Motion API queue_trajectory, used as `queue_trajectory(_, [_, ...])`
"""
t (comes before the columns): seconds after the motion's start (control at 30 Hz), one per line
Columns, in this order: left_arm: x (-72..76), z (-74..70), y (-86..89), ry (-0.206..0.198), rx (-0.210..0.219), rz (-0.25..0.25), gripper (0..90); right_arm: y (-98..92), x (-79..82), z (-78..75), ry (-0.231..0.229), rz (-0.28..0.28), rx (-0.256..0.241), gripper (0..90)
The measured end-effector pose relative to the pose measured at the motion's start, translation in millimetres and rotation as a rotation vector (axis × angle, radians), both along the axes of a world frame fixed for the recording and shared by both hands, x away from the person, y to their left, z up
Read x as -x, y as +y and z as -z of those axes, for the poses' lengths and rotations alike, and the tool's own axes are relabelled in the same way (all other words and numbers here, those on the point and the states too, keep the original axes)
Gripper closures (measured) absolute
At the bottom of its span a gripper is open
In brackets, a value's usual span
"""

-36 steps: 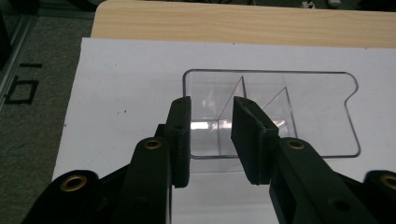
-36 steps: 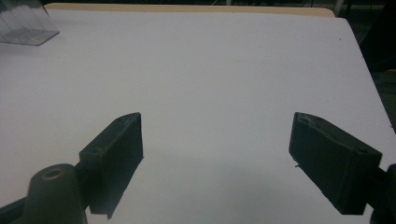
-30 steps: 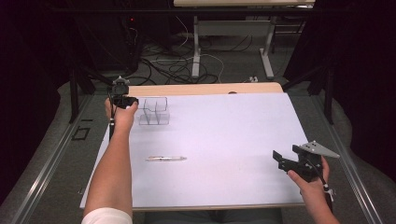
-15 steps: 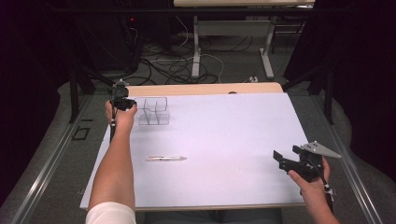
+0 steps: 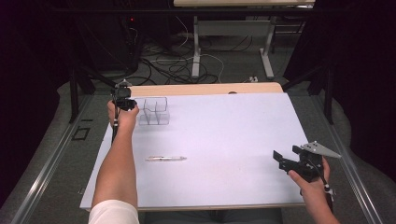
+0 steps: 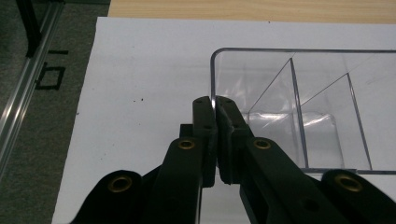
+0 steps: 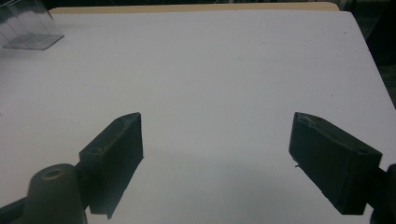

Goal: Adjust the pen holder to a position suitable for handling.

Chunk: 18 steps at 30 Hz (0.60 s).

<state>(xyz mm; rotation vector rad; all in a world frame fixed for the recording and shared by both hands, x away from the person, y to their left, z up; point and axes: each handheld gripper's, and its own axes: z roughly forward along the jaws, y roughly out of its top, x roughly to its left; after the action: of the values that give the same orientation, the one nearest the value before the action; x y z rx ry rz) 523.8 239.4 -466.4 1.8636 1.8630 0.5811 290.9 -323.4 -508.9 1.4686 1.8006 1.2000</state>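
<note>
Where it grips, left claw pinches organizer wall.

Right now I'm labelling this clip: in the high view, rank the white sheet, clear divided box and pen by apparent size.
1. White sheet, by far the largest.
2. Clear divided box.
3. Pen: about as long as the box is wide, but far thinner.

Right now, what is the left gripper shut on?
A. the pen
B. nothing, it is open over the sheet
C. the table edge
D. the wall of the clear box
D: in the left gripper view the left gripper has its jaws pressed together over the near left wall of the clear box, while the pen lies apart on the sheet.
</note>
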Motion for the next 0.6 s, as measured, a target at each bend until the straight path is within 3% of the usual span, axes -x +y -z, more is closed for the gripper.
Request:
queue_trajectory(0.13, [0.5,-1.2,1.4,0.016,0.033,-0.019,89.0,0.2,-0.5,0.6,-0.002,0.001,-0.001,17.2])
queue_trajectory(0.33, [2.5,-3.1,-0.4,0.023,0.057,-0.050,89.2,1.4,-0.5,0.3,0.009,-0.001,0.006,17.3])
queue_trajectory(0.4, [3.3,-3.8,-2.5,0.021,0.053,-0.057,89.2,2.6,-1.6,1.5,-0.008,-0.002,0.002,17.2])
queue_trajectory(0.6, [6.3,-5.0,-8.2,0.028,0.066,-0.049,89.3,2.2,-1.4,1.4,0.007,-0.004,0.002,17.3])
